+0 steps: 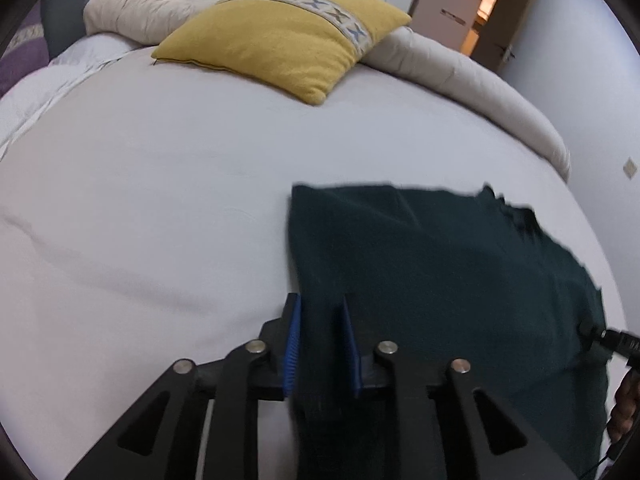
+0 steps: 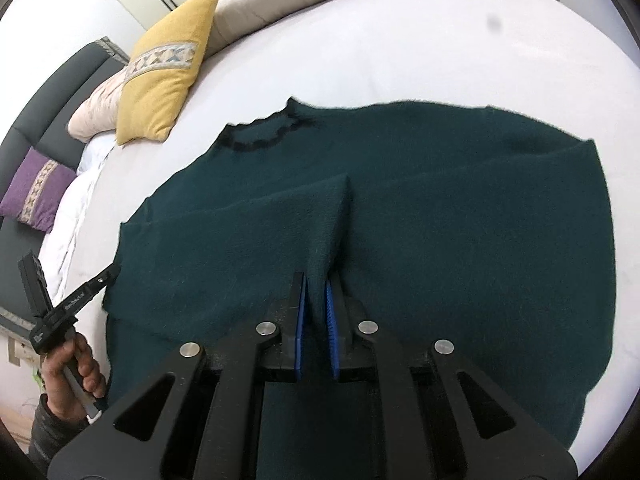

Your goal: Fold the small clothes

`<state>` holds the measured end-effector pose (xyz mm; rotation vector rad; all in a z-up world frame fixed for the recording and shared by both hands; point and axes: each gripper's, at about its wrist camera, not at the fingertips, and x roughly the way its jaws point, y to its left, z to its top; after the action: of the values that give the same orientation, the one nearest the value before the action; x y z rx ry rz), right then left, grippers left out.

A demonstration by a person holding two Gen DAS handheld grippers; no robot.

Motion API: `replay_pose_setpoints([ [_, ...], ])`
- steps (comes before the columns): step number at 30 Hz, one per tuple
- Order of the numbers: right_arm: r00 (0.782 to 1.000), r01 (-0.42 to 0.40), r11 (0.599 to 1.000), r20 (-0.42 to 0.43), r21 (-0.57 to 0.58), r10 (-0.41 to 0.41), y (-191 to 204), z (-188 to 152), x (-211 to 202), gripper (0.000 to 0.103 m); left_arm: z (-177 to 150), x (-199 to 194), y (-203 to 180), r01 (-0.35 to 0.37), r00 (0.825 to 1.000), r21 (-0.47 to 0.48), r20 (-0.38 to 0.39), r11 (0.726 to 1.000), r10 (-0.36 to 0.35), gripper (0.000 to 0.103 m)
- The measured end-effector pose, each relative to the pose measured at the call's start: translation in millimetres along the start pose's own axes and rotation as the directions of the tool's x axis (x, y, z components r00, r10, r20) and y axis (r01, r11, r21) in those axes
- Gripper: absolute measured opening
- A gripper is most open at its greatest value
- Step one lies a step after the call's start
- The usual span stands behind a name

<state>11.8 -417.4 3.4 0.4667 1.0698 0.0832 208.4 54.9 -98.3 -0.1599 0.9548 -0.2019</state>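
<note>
A dark green knit sweater (image 2: 440, 216) lies spread on the white bed sheet (image 2: 360, 48), neckline toward the pillows. My right gripper (image 2: 316, 280) is shut on a raised pinch of the sweater's fabric near its lower middle. My left gripper (image 1: 320, 304) grips the sweater (image 1: 440, 264) at its left edge, its blue pads (image 1: 294, 336) closed around a fold of the cloth. The left gripper also shows in the right wrist view (image 2: 108, 274) at the sweater's left edge, held by a hand.
A yellow cushion (image 1: 280, 40) and a rolled beige duvet (image 1: 460, 68) lie at the far side of the bed. A purple cushion (image 2: 36, 188) rests against the dark headboard (image 2: 52, 92). An open doorway (image 1: 484, 4) is at the back right.
</note>
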Motion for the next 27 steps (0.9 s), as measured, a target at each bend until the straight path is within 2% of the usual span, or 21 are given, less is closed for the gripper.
replay_pose_setpoints([
  [4, 0.999, 0.047, 0.997, -0.013, -0.056, -0.047, 1, -13, 6, 0.010, -17, 1, 7, 0.014, 1.000, -0.007, 0.001, 1.000, -0.014, 0.025],
  [5, 0.999, 0.039, 0.998, -0.005, -0.044, -0.039, -2, -14, 6, 0.006, -18, 3, 8, 0.016, 1.000, -0.005, 0.002, 1.000, -0.016, 0.025],
  [9, 1.000, 0.020, 0.999, 0.023, -0.026, -0.019, -15, -11, 11, 0.006, -11, 11, 11, 0.021, 1.000, 0.005, -0.016, 1.000, -0.021, 0.024],
  [11, 0.999, -0.025, 0.999, 0.029, 0.031, 0.024, -25, -9, 6, 0.007, -9, 4, 11, 0.029, 0.999, 0.009, -0.021, 1.000, -0.029, 0.024],
  [12, 0.999, -0.018, 0.999, 0.044, 0.052, 0.016, -27, -9, -1, 0.012, -10, -3, 14, 0.045, 0.999, -0.013, -0.022, 0.999, -0.045, 0.024],
  [17, 0.992, 0.054, 0.996, 0.106, 0.072, -0.062, -32, -19, -45, 0.015, -23, -52, 34, 0.076, 0.997, -0.083, 0.028, 0.994, -0.074, 0.027],
  [19, 0.989, 0.048, 0.996, 0.135, 0.076, -0.058, -35, -29, -68, 0.018, -33, -72, 40, 0.077, 0.996, -0.081, 0.041, 0.994, -0.074, 0.037],
  [20, 0.988, 0.043, 0.996, 0.144, 0.074, -0.053, -35, -36, -78, 0.023, -39, -82, 43, 0.078, 0.996, -0.083, 0.042, 0.993, -0.075, 0.040],
  [22, 0.985, 0.041, 0.997, 0.166, 0.072, -0.053, -39, -60, -104, 0.040, -53, -101, 49, 0.100, 0.994, -0.083, 0.042, 0.992, -0.097, 0.052],
  [23, 0.983, 0.036, 0.997, 0.174, 0.074, -0.048, -40, -70, -113, 0.059, -61, -109, 51, 0.108, 0.994, -0.078, 0.038, 0.991, -0.105, 0.056],
  [24, 0.981, 0.024, 0.996, 0.191, 0.081, -0.040, -44, -88, -126, 0.067, -73, -119, 53, 0.111, 0.994, -0.075, 0.026, 0.991, -0.110, 0.063],
  [27, 0.985, 0.006, 0.998, 0.173, 0.068, -0.018, -51, -135, -154, 0.067, -107, -132, 55, 0.155, 0.986, -0.069, -0.045, 0.985, -0.158, 0.066],
])
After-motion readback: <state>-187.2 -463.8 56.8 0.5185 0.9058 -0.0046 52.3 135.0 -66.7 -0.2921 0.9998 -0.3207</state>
